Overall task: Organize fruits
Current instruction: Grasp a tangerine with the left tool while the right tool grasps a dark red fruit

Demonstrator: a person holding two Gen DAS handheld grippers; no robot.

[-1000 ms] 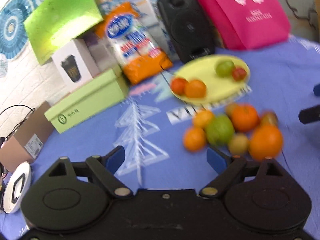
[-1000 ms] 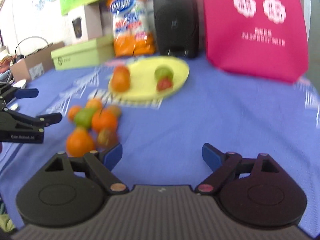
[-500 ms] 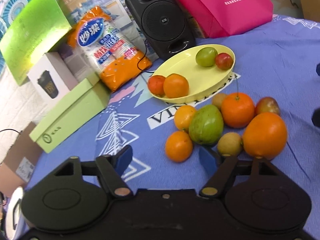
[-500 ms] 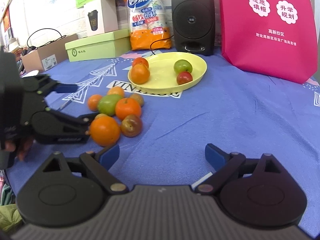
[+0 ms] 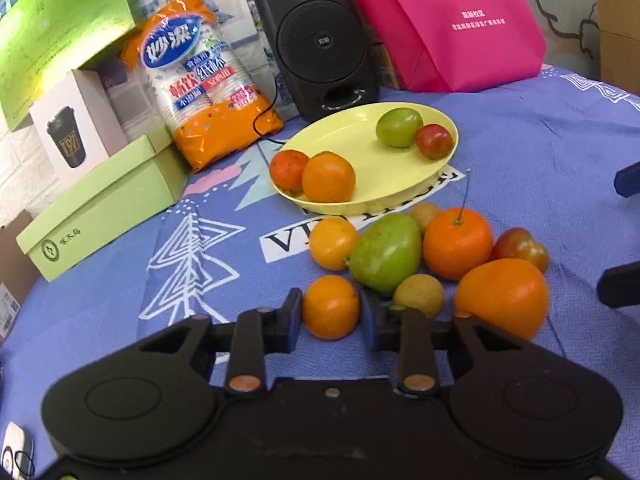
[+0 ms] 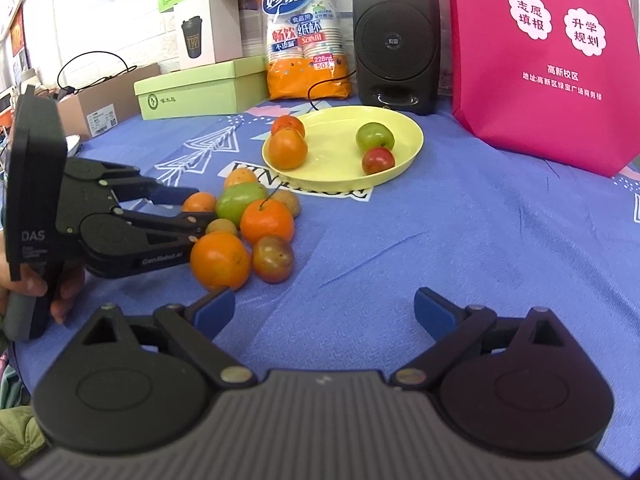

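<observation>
A yellow plate (image 5: 372, 184) (image 6: 332, 152) holds two oranges, a green fruit (image 5: 399, 127) and a red fruit (image 5: 435, 141). In front of it lies a pile of loose fruit: a green mango (image 5: 386, 253), several oranges, brown kiwis and a reddish plum (image 6: 273, 258). My left gripper (image 5: 331, 316) has its jaws closed around a small orange (image 5: 331, 307) that rests on the blue cloth; it also shows in the right wrist view (image 6: 188, 210). My right gripper (image 6: 324, 312) is open and empty, just right of the pile, near a big orange (image 6: 220, 260).
At the back stand a black speaker (image 5: 320, 40), a pink bag (image 5: 444, 20), an orange pack of paper cups (image 5: 200, 92), a green box (image 5: 100, 200) and a white mug box (image 5: 76, 128). A blue patterned cloth (image 6: 480, 220) covers the table.
My left gripper moved forward to the pile and its jaws closed around the small orange. My right gripper stayed open and came a little closer to the fruit.
</observation>
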